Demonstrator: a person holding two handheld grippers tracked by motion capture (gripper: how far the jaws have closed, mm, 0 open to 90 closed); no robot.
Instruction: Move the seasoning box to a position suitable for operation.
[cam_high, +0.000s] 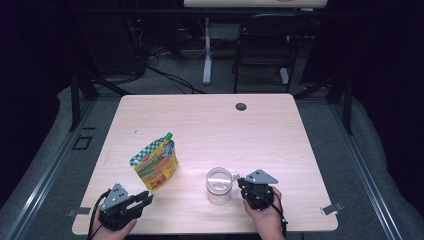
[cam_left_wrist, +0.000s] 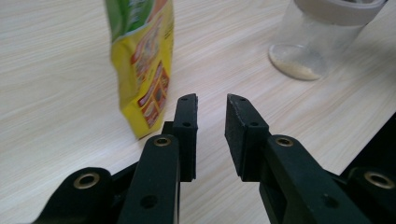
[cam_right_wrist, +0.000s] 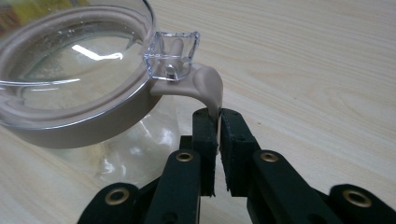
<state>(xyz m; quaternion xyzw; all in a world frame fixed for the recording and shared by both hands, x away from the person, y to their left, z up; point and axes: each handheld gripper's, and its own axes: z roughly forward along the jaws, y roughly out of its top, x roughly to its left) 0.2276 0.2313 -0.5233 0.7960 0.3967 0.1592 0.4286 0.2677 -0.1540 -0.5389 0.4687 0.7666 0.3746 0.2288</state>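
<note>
From the high view, my left hand-held gripper (cam_high: 145, 200) sat at the lower left of the frame, its jaws parted with nothing between them, pointing toward the yellow-and-green pouch (cam_high: 155, 164) that stood upright just above it, left of centre on the pale wooden surface (cam_high: 210, 125). My right hand-held gripper (cam_high: 237, 181) was at the lower middle-right, right up against the clear jar (cam_high: 219, 185), which stood at the lower centre of the frame.

In the left gripper view, my left hand-held gripper (cam_left_wrist: 211, 122) rose from the bottom with a clear gap between its two black jaws and only bare wood between them. The pouch (cam_left_wrist: 142, 65) stood just beyond the left jaw at the upper left, apart from it, and the jar (cam_left_wrist: 322, 37) was at the upper right.

In the right gripper view, my right hand-held gripper (cam_right_wrist: 218, 119) was clamped on the beige tab (cam_right_wrist: 208, 86) that curved down from the jar's rim band, the pads pressing it from both sides at the centre. The jar (cam_right_wrist: 74, 79) took up the upper left, its clear lid shut.
</note>
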